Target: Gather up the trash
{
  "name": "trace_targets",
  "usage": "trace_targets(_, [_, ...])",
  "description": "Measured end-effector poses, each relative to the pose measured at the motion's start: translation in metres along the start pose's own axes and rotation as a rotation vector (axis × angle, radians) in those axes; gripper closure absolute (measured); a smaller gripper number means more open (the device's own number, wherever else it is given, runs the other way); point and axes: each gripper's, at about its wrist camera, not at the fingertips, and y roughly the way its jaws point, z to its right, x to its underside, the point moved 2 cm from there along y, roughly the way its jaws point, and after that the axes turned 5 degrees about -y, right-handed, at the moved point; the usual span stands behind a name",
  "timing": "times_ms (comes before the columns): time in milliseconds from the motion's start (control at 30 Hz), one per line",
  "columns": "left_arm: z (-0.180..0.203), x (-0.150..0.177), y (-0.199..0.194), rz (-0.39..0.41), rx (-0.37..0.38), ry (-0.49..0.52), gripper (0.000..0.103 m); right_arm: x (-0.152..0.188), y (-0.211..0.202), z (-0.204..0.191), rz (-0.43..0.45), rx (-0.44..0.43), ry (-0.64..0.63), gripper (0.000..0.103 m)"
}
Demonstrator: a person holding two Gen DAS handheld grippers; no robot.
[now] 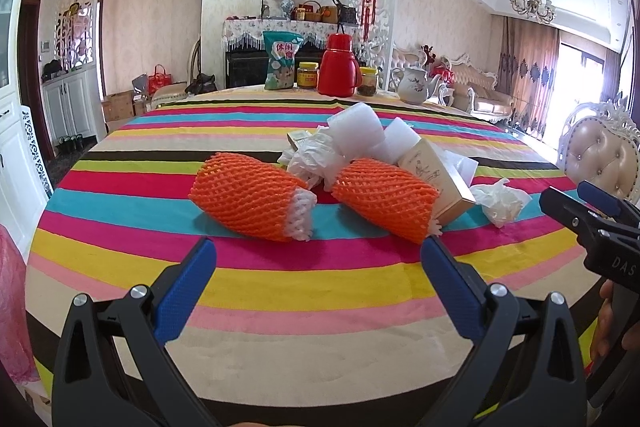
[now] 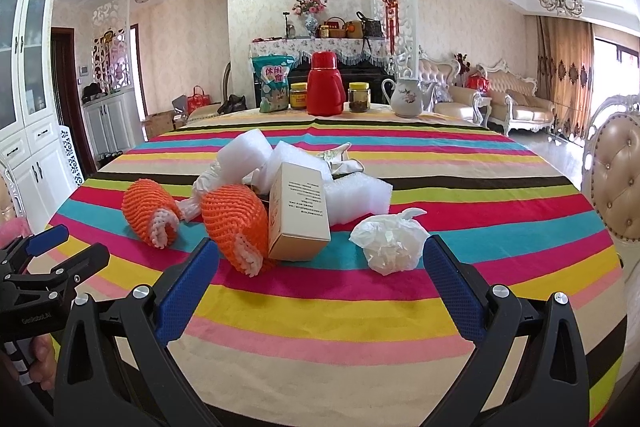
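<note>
Trash sits heaped mid-table on the striped cloth: two orange foam nets, white foam pieces, a carton leaning on the nearer net, and a crumpled white bag lying just apart. I hold my left gripper and right gripper low before the heap, both spread wide and empty, I judge to line up a first pick. I see no bin; something pink at the left edge may be a sack, but I cannot tell. Jars and a thermos stand at the far edge, well apart.
</note>
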Motion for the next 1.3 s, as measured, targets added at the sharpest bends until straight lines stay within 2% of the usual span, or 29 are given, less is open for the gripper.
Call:
trace_targets(633, [0.006, -0.007, 0.009, 0.010, 0.015, 0.020, 0.004, -0.008, -0.001, 0.001, 0.033, -0.021, -0.010, 0.007])
trace_targets(767, [0.001, -0.011, 0.010, -0.005, 0.003, 0.009, 0.004, -0.011, 0.000, 0.009, 0.023, -0.009, -0.007, 0.007])
trace_targets(933, [-0.015, -0.022, 0.016, 0.015, -0.065, -0.017, 0.004, -0.008, 0.011, 0.030, -0.021, 0.009, 0.042, 0.007])
trace_targets(1033, [-0.029, -0.024, 0.030, -0.028, -0.079, -0.033, 0.004, -0.004, 0.022, 0.037, -0.062, 0.036, 0.048, 0.007])
trace_targets(1200, [-0.058, -0.018, 0.059, -0.119, -0.034, -0.127, 0.005, -0.004, 0.042, 0.035, -0.113, 0.037, 0.068, 0.007])
trace_targets(1300, [-0.072, -0.017, 0.072, -0.152, -0.057, -0.177, 0.005, -0.012, 0.055, 0.026, -0.128, 0.027, 0.067, 0.007])
